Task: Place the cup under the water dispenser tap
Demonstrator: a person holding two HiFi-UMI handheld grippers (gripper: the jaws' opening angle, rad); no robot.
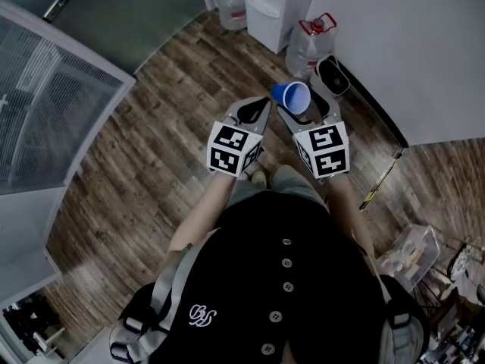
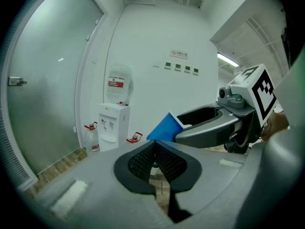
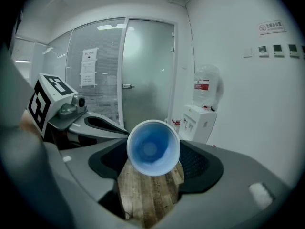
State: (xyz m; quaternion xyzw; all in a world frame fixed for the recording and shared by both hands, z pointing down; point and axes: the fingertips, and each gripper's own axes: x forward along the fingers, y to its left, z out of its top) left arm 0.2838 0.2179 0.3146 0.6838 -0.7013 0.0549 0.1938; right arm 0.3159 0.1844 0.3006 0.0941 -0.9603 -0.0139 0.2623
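Observation:
A blue paper cup [image 1: 292, 97] is held over the wooden floor with my right gripper [image 1: 305, 106] shut on it. In the right gripper view the cup [image 3: 152, 148] lies sideways between the pads, its open mouth facing the camera. My left gripper [image 1: 258, 109] hovers just left of it, and its pads [image 2: 143, 160] are pressed together with nothing between them. The white water dispenser [image 1: 276, 6] stands against the wall ahead, some way beyond both grippers. It carries a bottle [image 3: 206, 87] on top. From the left gripper view the dispenser [image 2: 113, 123] shows far off, and the cup [image 2: 164, 128] sticks out of the right gripper.
Big water bottles [image 1: 311, 44] [image 1: 231, 2] stand on the floor on either side of the dispenser. A white wall [image 1: 409, 44] runs along the right. A frosted glass door [image 3: 143, 75] and a glass partition [image 1: 45, 105] are on the left. Clutter [image 1: 413, 252] lies at the lower right.

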